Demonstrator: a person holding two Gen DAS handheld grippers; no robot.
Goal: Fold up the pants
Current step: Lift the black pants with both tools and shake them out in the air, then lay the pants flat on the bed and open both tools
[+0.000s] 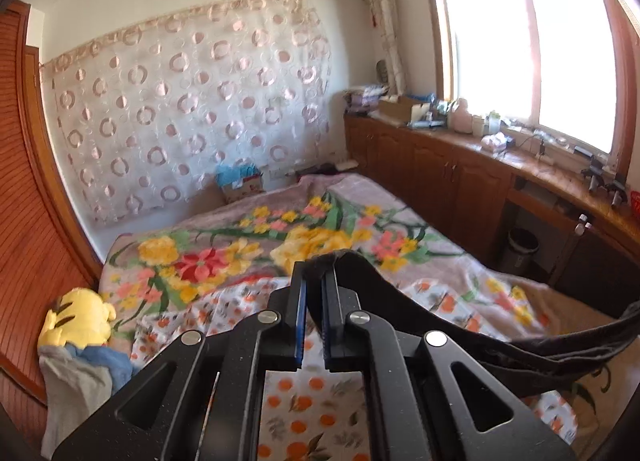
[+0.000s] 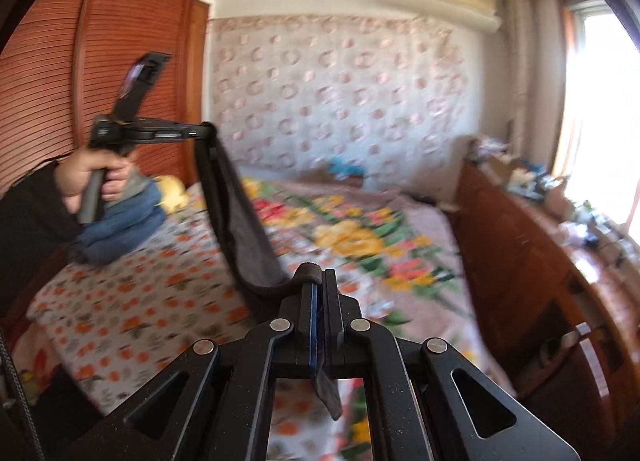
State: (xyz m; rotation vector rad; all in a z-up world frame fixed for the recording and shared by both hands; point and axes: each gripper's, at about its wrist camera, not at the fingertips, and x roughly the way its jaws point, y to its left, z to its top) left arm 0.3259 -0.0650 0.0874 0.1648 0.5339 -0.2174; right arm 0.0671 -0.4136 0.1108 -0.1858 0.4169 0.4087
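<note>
Bed: takes up the middle of the room, covered by a floral blanket toward the curtained wall and an orange-print sheet on the nearer part.

Wardrobe: reddish louvred doors, standing against the bed's left side.

Cabinet run: wooden, along the bed's right side under the window, its top crowded with small items too blurred to identify.

Pants: dark fabric, held up above the bed and clear of the sheet, slung in a sagging band between the two grippers.

Folded clothes: a blue and grey pile on the bed's left edge, beside the wardrobe, with a yellow plush toy just beyond it.

Left hand: dark sleeve, wrapped around its gripper's handle, above the folded pile.

Left gripper: jaws clamped on one end of the pants, fabric bunched at the fingertips and trailing off to the right.

Right gripper: jaws pressed together on the other end, a fold of cloth at the tips and a tab hanging below the fingers.
</note>
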